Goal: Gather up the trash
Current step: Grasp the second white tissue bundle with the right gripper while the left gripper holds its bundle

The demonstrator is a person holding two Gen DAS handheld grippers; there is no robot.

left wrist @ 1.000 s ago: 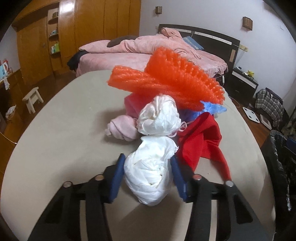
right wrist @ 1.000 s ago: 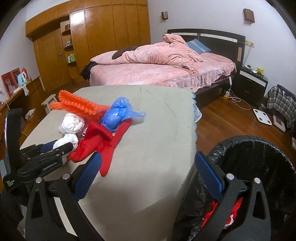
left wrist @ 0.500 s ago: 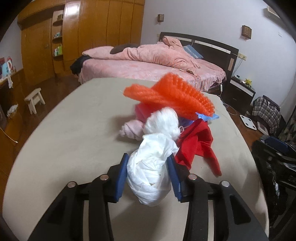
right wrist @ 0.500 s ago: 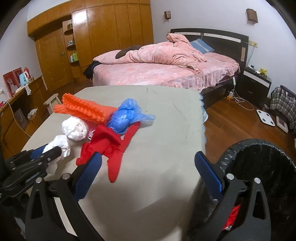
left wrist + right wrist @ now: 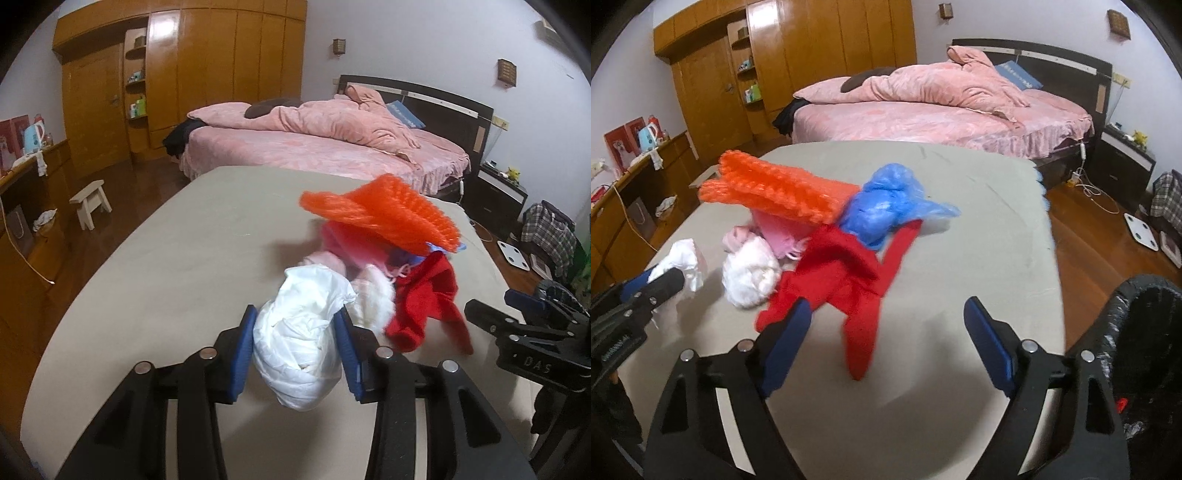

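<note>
My left gripper point(image 5: 295, 350) is shut on a white plastic bag bundle point(image 5: 301, 339) and holds it above the grey table point(image 5: 184, 258); the bundle also shows at the left of the right wrist view point(image 5: 681, 266). On the table lies a pile: an orange foam net point(image 5: 775, 192), a blue plastic bag point(image 5: 886, 206), a red cloth point(image 5: 846, 280), a second white bundle point(image 5: 750, 277) and a pink bag point(image 5: 772, 232). My right gripper point(image 5: 886, 343) is open and empty, over the table's near side, just in front of the red cloth.
A black-lined trash bin point(image 5: 1145, 325) stands at the table's right edge, by the right gripper. Beyond the table are a pink bed point(image 5: 942, 114), a wooden wardrobe point(image 5: 812, 66), a small stool point(image 5: 90, 201) and a nightstand point(image 5: 1126, 158).
My left gripper closed on the white bundle, lifted it and drew it back from the pile. My right gripper swung left from over the bin toward the red cloth.
</note>
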